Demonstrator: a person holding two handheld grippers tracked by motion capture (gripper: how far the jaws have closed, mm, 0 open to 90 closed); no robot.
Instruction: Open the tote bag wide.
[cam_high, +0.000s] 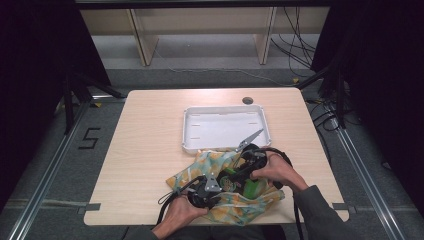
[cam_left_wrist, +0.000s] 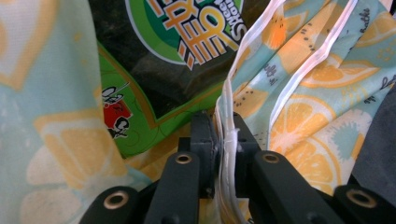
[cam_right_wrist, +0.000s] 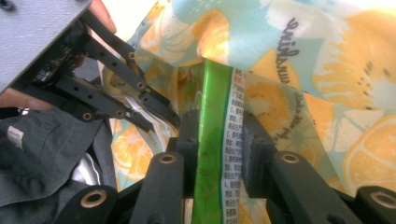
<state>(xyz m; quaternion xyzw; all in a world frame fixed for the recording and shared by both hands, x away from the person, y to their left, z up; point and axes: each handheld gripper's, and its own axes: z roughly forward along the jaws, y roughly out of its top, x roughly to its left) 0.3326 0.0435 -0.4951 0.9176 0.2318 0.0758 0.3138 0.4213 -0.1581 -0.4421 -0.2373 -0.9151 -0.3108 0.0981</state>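
Light wooden table (cam_high: 150, 150) stood in a dark-curtained room, with a white tray (cam_high: 190, 125) at its far middle and a lemon-print fabric bag (cam_high: 200, 167) crumpled at the near edge, just in front of the tray. Left gripper (cam_high: 206, 189) was clamped on the bag's white-piped rim (cam_left_wrist: 227, 140), jaws nearly together with just the fabric edge between them. Right gripper (cam_right_wrist: 219, 140) was closed on the edge of a green snack packet (cam_right_wrist: 212, 154), which sat mostly inside the bag's mouth, lower end hidden by cloth; its front label showed in the left gripper view (cam_left_wrist: 187, 28). Judged step: pulling the packet out of the bag while the left side held the opening. Risks: the right grip was only on the thin packet edge, so slick film could slip out on the lift; bag fabric could get dragged along if the packet snagged; the left pinch on the narrow piping could let go, collapsing the opening.
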